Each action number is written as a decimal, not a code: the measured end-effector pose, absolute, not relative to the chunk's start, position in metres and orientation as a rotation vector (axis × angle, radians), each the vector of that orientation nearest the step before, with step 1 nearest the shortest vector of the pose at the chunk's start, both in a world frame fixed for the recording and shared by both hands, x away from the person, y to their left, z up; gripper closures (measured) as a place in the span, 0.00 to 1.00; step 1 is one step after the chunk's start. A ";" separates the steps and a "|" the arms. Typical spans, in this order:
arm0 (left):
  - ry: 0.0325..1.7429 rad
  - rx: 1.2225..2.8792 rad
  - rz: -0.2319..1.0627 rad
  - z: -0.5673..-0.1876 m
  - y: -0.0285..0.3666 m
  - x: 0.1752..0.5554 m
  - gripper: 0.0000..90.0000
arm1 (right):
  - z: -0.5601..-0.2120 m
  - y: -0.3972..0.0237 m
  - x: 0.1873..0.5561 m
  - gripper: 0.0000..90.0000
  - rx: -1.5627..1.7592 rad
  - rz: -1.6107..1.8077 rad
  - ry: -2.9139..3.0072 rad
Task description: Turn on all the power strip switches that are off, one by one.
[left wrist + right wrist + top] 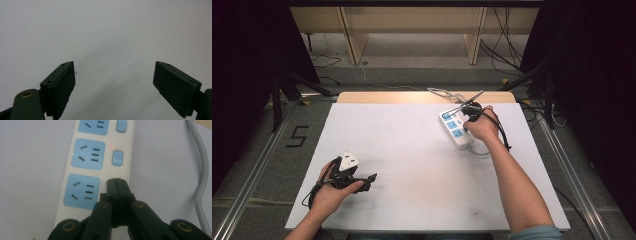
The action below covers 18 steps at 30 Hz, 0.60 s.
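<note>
Your landmark is the long white plastic power strip with pale blue socket faces [87, 165], lying on the white table top [412, 165] toward its far right part. Its long axis runs away from you and slightly leftward in the high view; in the right gripper view it runs straight up along the jaw line.

Your right gripper [117, 185] has its two black jaws pressed flat together, holding nothing. Their tips sit at the strip's switch side, just beside the nearest blue socket, right where that socket's rocker switch would be; I judge you are pressing it or about to, though contact itself is hidden under the jaws. The next blue switch [117, 158] lies directly ahead along the strip, with a small red light beside it. The strip's grey cable [201, 177] runs off to the side, well clear.

Your left gripper [349, 176] is well apart from the strip, near the table's front left, jaws spread wide and empty over bare table.
</note>
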<state>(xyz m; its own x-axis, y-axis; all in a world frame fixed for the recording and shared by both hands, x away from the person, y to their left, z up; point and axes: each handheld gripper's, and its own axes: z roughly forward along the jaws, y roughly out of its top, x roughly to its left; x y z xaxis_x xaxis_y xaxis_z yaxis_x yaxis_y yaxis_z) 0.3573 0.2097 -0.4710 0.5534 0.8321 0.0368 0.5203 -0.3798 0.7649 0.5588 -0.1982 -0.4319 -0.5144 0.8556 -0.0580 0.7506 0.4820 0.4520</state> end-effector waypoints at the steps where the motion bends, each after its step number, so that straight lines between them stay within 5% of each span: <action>1: 1.083 2.066 0.551 -0.471 0.210 0.357 0.20 | -0.432 -0.198 0.559 1.00 1.367 0.545 2.456; 18: 1.083 2.063 0.549 -0.471 0.208 0.357 0.20 | -0.433 -0.196 0.559 1.00 1.388 0.528 2.462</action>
